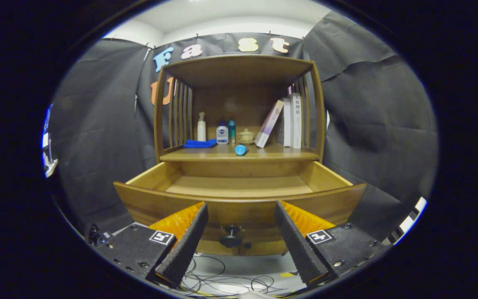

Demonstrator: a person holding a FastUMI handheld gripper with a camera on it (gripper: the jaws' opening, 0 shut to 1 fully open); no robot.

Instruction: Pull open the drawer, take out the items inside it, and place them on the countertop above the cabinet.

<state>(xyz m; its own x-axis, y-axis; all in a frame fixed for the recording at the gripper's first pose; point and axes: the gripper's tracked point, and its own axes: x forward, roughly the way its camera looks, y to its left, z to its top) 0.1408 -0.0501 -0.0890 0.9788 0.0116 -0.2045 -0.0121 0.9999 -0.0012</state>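
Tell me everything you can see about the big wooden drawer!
The drawer is brown wood with a curved front and a dark round knob low in the middle. It is pulled out from under the countertop, and the part of its floor that shows is bare. The gripper hangs in front with its jaws open, one on each side of the knob, not touching it.

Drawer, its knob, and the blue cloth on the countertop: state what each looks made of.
Drawer: looks like wood, warm brown with visible grain and a smooth satin sheen. Knob, between the open gripper fingers: dark, likely metal or plastic; unclear. Blue cloth: soft folded fabric, matte, perhaps microfibre.
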